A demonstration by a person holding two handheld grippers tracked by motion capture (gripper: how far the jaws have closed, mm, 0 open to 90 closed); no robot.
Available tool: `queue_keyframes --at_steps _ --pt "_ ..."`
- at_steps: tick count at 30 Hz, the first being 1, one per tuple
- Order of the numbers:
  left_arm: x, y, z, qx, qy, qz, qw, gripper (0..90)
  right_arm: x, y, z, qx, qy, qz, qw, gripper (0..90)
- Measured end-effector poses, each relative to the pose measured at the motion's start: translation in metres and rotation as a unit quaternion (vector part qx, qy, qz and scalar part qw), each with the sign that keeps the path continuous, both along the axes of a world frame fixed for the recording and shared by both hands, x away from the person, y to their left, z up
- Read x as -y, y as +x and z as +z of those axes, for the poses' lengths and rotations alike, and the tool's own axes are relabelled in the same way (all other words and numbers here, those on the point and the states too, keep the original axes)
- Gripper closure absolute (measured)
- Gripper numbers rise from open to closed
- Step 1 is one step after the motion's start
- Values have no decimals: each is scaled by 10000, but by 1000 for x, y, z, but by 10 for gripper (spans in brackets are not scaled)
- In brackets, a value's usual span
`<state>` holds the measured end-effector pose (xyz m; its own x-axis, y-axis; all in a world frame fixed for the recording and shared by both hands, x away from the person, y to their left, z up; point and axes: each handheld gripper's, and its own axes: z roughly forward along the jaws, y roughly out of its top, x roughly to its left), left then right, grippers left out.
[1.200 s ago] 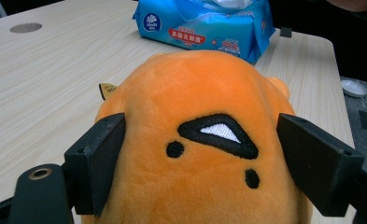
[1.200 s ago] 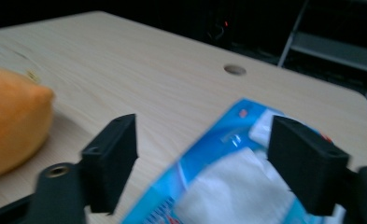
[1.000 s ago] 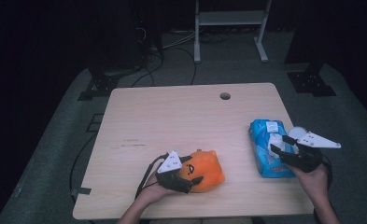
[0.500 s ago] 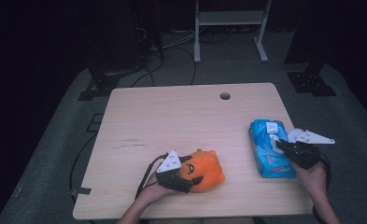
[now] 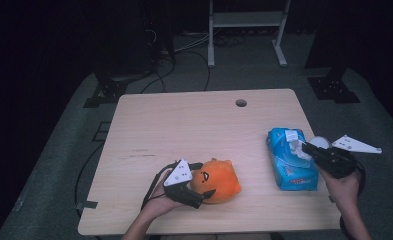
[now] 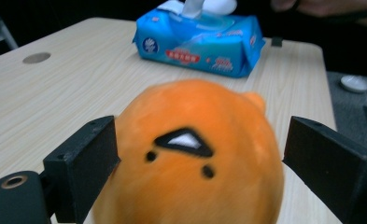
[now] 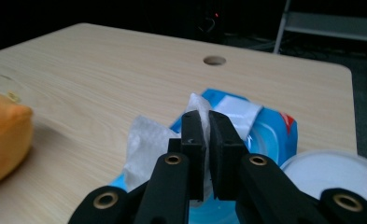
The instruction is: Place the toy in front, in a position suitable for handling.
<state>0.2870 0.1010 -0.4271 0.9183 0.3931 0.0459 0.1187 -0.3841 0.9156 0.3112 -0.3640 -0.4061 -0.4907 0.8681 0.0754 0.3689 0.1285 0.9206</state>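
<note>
An orange plush toy with a small black face lies near the table's front edge. My left gripper straddles it; its jaws have just been opening and stand a little off the plush's sides. A blue pack of wipes lies at the right. My right gripper is shut on a white wipe that sticks up out of the pack's top.
The wooden table has a round hole near its far edge. A white disc lies just past the right edge. Dark stands and cables sit on the floor behind.
My right gripper has drawn back to the right from over the pack's middle, with the wipe now showing at its tips. The left hand and the plush have stayed put.
</note>
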Motion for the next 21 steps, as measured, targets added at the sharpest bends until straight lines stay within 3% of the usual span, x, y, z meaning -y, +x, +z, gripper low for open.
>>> queue_keyframes --at_steps 1,2,3,5,7,11,12,13,14,15,16,17,18,19,20,21 --pt "-2 1 -1 10 85 59 9999 96 -2 -7 9 127 52 94 9999 845" --pt "-4 1 -2 32 117 116 9999 96 -2 -7 9 127 52 94 9999 845" --pt "-7 1 -5 19 172 211 9996 97 -6 -15 19 271 159 265 9992 847" --pt "-8 1 -6 18 219 243 9995 97 -8 -18 24 315 280 398 9983 847" --pt "-12 -2 -7 20 213 299 9993 101 -21 -27 39 429 479 776 9949 847" --pt "-16 -7 -10 52 263 286 9992 174 -55 -40 58 440 320 1566 9862 847" --pt "-16 -7 -10 52 263 286 9992 216 -55 -40 58 440 320 1566 9862 847" --pt "-17 -9 -12 72 264 250 9993 235 -77 -48 65 399 292 2074 9770 846" --pt "-16 -8 -13 52 262 255 9993 246 -84 -51 66 404 302 2163 9750 846" --pt "-16 -8 -13 52 262 255 9993 261 -84 -51 66 404 302 2163 9750 846" --pt "-16 -8 -13 34 252 234 9994 261 -92 -54 68 422 330 2319 9713 846" --pt "-16 -6 -14 5 212 243 9995 268 -112 -60 70 360 342 2660 9627 846" --pt "-16 -6 -14 5 212 243 9995 268 -112 -60 70 360 342 2660 9627 846" --pt "-16 -5 -15 -11 188 245 9995 268 -125 -60 69 262 290 2873 9570 846" --pt "-16 -5 -15 -11 188 245 9995 268 -125 -60 69 262 290 2873 9570 846" --pt "-16 -6 -16 -4 188 247 9995 268 -138 -58 65 156 46 2999 9538 847"
